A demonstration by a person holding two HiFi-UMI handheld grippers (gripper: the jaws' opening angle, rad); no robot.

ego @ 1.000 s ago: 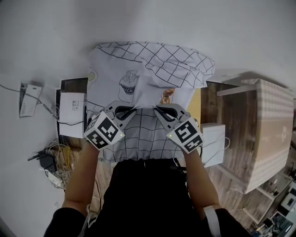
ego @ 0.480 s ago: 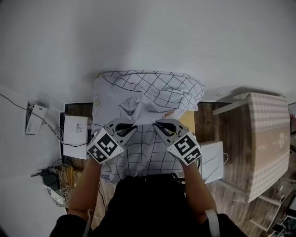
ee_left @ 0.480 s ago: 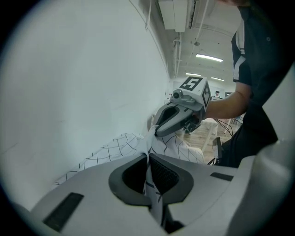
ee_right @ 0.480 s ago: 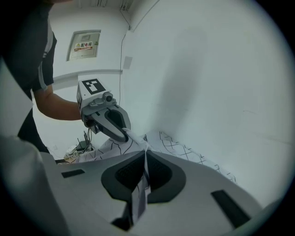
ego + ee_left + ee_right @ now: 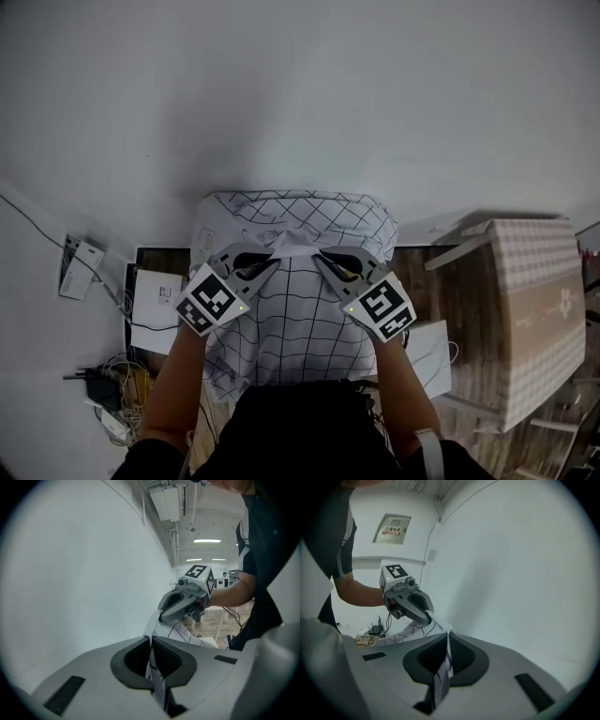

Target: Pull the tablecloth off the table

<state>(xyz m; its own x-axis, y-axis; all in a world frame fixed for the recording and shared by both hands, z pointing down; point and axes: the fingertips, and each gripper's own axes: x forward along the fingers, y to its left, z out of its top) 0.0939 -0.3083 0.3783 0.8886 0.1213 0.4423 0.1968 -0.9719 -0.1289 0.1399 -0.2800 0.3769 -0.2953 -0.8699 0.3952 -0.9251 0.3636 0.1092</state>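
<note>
- White wall [image 5: 300, 94] fills the upper half of the head view, and plank floor [image 5: 469, 281] shows to the right of the tablecloth [image 5: 295, 319].
- White with a black grid, the tablecloth hangs in front of the foot of the wall. It is bunched along its top edge and falls toward the person's dark torso.
- At the left of the tablecloth's top edge, the left gripper [image 5: 270, 257] is clenched on the fabric. The left gripper view shows a fold of gridded cloth squeezed between its dark ribbed pads [image 5: 168, 658].
- Just to the right on the same edge, the right gripper [image 5: 321, 257] grips the cloth the same way. The right gripper view shows a strip pinched between its pads [image 5: 461, 655] and trailing toward the camera.
- Both grippers tilt their tips toward each other over the tablecloth's top, with a short span of cloth stretched between them.
- Left of the tablecloth lies a flat white box [image 5: 155, 298], with a tangle of cables [image 5: 117, 394] nearer the person.
- Right of the tablecloth sits a second white box [image 5: 431, 347], and farther right stands a checked-covered table [image 5: 539, 309].
</note>
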